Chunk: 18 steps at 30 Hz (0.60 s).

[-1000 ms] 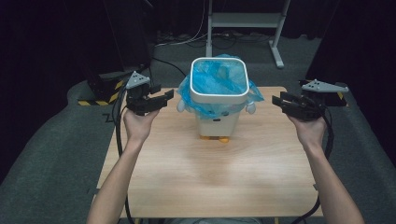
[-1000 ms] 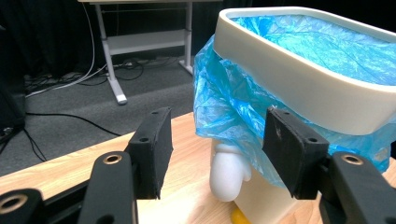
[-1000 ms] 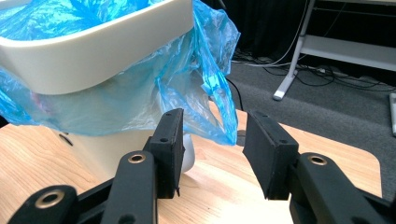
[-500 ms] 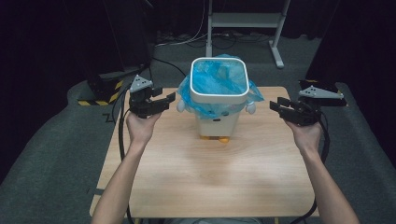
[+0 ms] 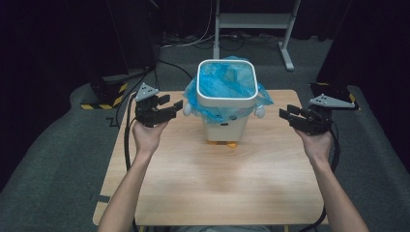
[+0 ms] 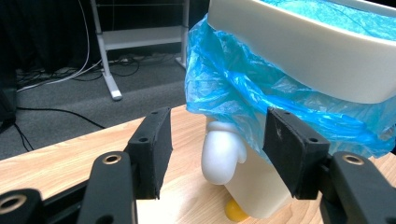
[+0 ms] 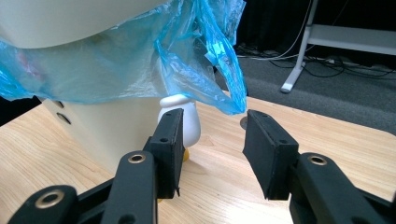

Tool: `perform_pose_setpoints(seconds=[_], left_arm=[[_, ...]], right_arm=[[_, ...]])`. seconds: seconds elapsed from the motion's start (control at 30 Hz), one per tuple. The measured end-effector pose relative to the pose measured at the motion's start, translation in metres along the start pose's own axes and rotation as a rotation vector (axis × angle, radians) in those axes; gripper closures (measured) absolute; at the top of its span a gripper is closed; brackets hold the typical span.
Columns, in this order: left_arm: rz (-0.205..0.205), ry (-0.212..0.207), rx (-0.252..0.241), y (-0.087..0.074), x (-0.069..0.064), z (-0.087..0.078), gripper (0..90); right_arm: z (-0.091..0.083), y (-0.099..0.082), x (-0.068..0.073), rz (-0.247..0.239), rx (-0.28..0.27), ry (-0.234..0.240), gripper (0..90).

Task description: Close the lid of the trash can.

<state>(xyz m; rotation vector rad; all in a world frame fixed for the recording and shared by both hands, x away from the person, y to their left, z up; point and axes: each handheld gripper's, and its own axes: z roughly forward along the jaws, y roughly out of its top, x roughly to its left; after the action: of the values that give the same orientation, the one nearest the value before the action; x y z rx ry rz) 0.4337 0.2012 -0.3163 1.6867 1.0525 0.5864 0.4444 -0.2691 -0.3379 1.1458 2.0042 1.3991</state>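
A white bin (image 5: 226,108) stands upright toward the far middle of the wooden table (image 5: 217,179), with a blue bag (image 5: 227,82) lining it and spilling over the rim on all sides. The bin has 2 small white arm-like knobs on its sides and orange feet at its base.

The left gripper (image 5: 175,107) is held at the bin's left side, just beside the bag's hanging edge, pointing toward it. Its jaws stand wide apart with nothing pressed between them; in the left gripper view (image 6: 217,149) the white knob (image 6: 223,151) and the blue plastic show through the gap.

The right gripper (image 5: 284,115) is held at the bin's right side, a little farther from it. Its jaws are open too, empty; in the right gripper view (image 7: 212,151) a drooping tip of the bag hangs just above the gap, not touching the pads.
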Motion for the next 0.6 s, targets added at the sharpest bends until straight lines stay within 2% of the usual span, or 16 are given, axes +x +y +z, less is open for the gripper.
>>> perform_pose_setpoints(seconds=[0.6], left_arm=[[-0.018,0.013,0.029,-0.019,0.002,0.0,41.0]], right_arm=[[0.001,-0.015,-0.002,0.013,-0.012,-0.003,57.0]])
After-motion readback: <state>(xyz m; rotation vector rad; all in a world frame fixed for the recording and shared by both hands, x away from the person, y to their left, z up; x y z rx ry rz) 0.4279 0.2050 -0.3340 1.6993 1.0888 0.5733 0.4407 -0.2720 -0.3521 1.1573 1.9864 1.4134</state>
